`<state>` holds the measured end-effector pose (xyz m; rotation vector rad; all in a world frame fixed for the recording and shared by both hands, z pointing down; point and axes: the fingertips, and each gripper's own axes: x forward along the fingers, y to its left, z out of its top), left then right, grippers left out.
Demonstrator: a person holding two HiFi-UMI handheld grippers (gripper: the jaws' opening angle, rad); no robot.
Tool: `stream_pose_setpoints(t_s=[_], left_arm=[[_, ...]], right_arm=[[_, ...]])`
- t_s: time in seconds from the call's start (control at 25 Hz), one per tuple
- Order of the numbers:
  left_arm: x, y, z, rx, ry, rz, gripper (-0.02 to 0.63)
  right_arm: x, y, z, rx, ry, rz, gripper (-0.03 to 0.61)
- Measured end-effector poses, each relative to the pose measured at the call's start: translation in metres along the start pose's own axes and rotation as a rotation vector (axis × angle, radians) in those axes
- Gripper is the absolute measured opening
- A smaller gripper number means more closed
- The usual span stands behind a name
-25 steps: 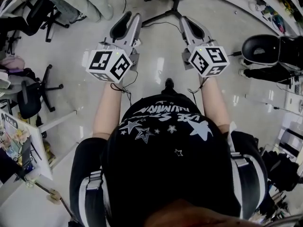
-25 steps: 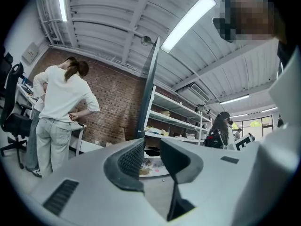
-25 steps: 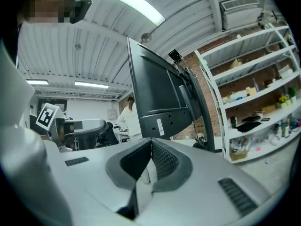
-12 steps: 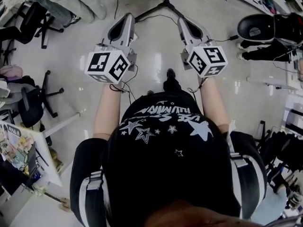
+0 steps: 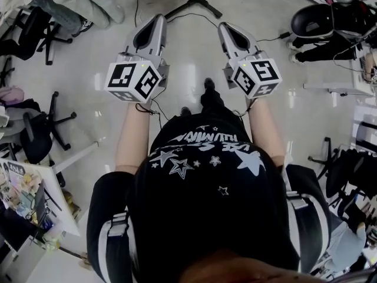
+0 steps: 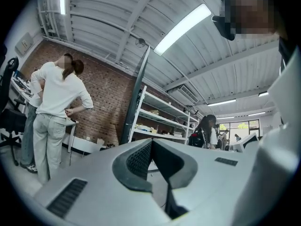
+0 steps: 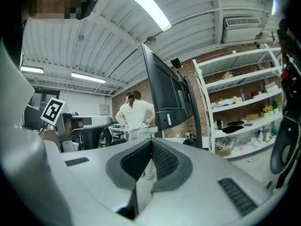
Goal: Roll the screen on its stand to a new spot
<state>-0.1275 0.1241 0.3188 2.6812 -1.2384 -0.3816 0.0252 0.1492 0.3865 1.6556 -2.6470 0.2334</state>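
The screen (image 7: pixel 165 91) is a dark flat panel on a tall black stand. It rises just ahead in the right gripper view and shows edge-on as a dark upright (image 6: pixel 136 95) in the left gripper view. The stand's splayed black legs (image 5: pixel 194 3) lie at the top of the head view, beyond both grippers. My left gripper (image 5: pixel 158 17) (image 6: pixel 151 141) is shut with nothing between its pads. My right gripper (image 5: pixel 222 26) (image 7: pixel 151 142) is also shut and empty. Both are held out level, side by side, short of the stand and touching nothing.
A person in a white top (image 6: pixel 54 102) (image 7: pixel 134 114) stands beyond the screen. Metal shelves (image 7: pixel 240 112) line the brick wall. Office chairs stand at the left (image 5: pixel 35 131) and upper right (image 5: pixel 315 19). A black cable (image 5: pixel 277 37) trails over the glossy floor.
The left gripper's jaws, slightly apart a second ago, have come together. The stand's legs and the chairs have slid toward the top of the head view, and both grippers sit a little higher in it.
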Motion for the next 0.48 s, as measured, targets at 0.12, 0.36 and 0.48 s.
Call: stream_pose_setpoints(t_s=[0.12, 0.36, 0.48], left_arm=[[0.0, -0.011, -0.001, 0.014, 0.008, -0.017, 0.011], [-0.003, -0.021, -0.002, 0.026, 0.022, -0.034, 0.011], [-0.006, -0.023, -0.002, 0.025, 0.023, -0.036, 0.011]], right_arm=[[-0.008, -0.003, 0.003, 0.001, -0.01, -0.015, 0.006], [-0.02, 0.0, 0.002, 0.009, -0.016, -0.031, 0.006], [-0.026, 0.003, 0.0, 0.01, -0.014, -0.029, 0.006]])
